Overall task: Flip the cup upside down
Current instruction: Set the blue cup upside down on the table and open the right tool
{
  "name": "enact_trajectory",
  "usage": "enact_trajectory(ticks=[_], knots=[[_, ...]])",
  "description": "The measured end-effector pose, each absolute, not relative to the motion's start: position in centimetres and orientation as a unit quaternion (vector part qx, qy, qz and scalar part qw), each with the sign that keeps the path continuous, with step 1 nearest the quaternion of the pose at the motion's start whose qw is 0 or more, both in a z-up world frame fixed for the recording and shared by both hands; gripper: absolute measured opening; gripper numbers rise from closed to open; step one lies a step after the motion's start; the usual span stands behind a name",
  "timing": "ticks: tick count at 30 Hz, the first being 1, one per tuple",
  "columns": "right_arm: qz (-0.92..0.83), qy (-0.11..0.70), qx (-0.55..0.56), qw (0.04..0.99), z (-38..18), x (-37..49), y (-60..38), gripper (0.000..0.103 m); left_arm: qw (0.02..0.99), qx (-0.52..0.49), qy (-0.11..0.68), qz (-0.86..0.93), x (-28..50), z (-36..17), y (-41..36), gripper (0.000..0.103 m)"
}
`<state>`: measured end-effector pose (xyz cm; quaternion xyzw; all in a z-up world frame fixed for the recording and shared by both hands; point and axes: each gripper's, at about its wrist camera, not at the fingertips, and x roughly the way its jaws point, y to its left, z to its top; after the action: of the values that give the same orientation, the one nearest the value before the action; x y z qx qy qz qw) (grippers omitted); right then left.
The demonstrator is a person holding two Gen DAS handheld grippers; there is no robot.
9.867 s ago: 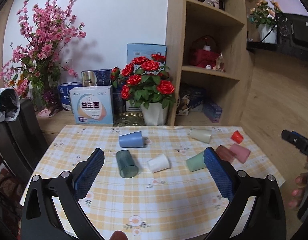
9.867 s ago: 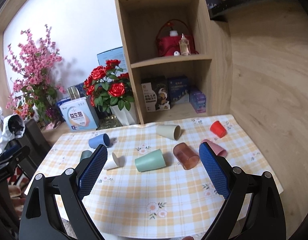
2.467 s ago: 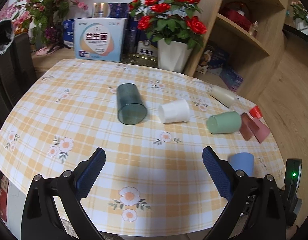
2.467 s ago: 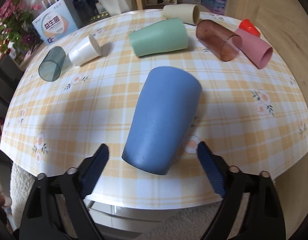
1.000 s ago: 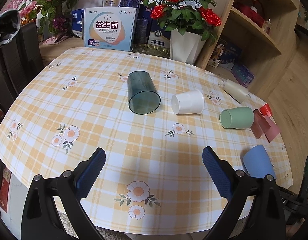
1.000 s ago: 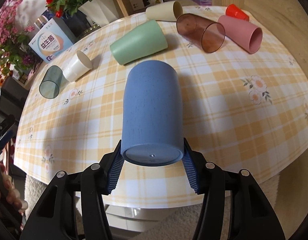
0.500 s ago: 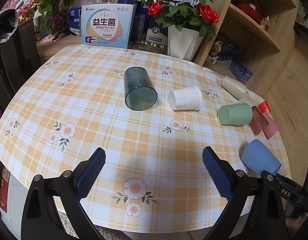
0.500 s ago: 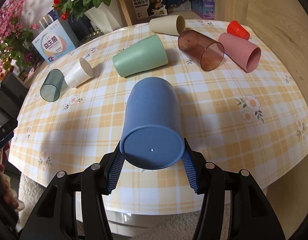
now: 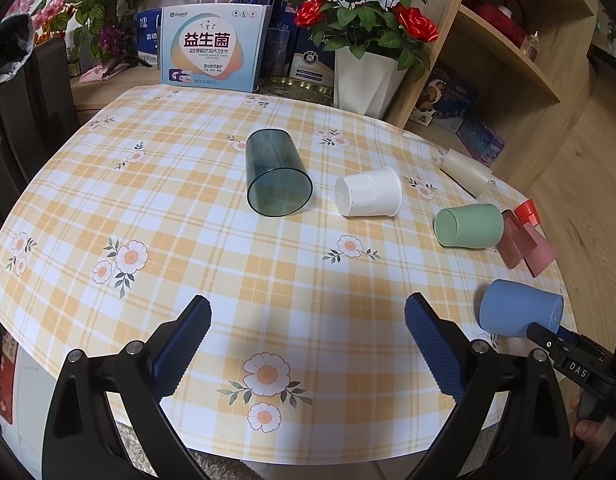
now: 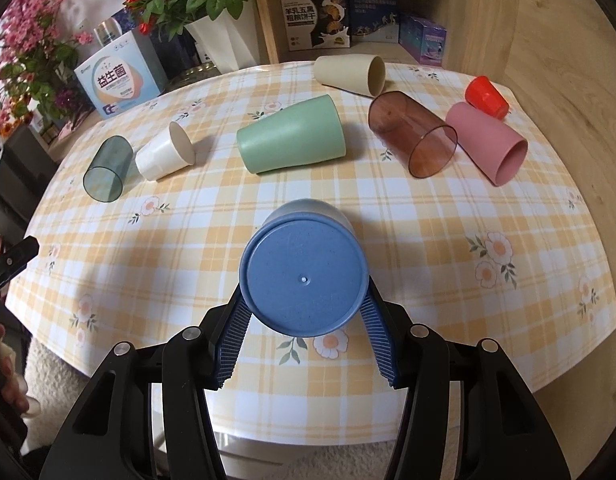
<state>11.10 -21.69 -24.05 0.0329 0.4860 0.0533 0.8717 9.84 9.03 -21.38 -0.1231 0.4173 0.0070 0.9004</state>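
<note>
My right gripper [image 10: 304,320] is shut on a blue cup [image 10: 304,276], gripping it near its flat base, which faces the camera. The cup points mouth-first away from me and down toward the checked tablecloth [image 10: 428,240]. In the left wrist view the blue cup [image 9: 516,314] hangs tilted over the table's right front corner, with the right gripper [image 9: 548,334] behind it. My left gripper [image 9: 308,344] is open and empty above the table's front edge.
Several cups lie on their sides: dark teal [image 9: 276,178], white [image 9: 368,194], green [image 10: 292,140], cream [image 10: 350,74], brown clear [image 10: 412,134], pink [image 10: 486,142], small red [image 10: 486,96]. A rose pot [image 9: 364,80], boxes [image 9: 210,50] and a wooden shelf [image 9: 508,60] stand behind.
The right gripper, which closed on the blue cup a second ago, has tilted it further, so its base now faces the camera and its mouth points downward. The left gripper stayed open.
</note>
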Motion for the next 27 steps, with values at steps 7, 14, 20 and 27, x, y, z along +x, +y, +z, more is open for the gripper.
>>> enact_trajectory(ticks=[7, 14, 20, 27], knots=[[0.057, 0.482, 0.015, 0.874, -23.8, 13.4, -21.4, 0.051, 0.9, -0.122, 0.417, 0.007, 9.8, -21.4, 9.1, 0.095], [0.058, 0.487, 0.014, 0.871, -24.2, 15.2, -21.3, 0.045, 0.899, -0.128, 0.419, 0.008, 9.9, -21.4, 9.2, 0.095], [0.059, 0.488, 0.012, 0.871, -24.1, 15.4, -21.2, 0.045, 0.899, -0.129, 0.419, 0.009, 9.9, -21.5, 9.3, 0.095], [0.055, 0.488, 0.013, 0.871, -24.2, 15.5, -21.5, 0.045, 0.899, -0.127, 0.419, 0.009, 10.0, -21.5, 9.3, 0.095]])
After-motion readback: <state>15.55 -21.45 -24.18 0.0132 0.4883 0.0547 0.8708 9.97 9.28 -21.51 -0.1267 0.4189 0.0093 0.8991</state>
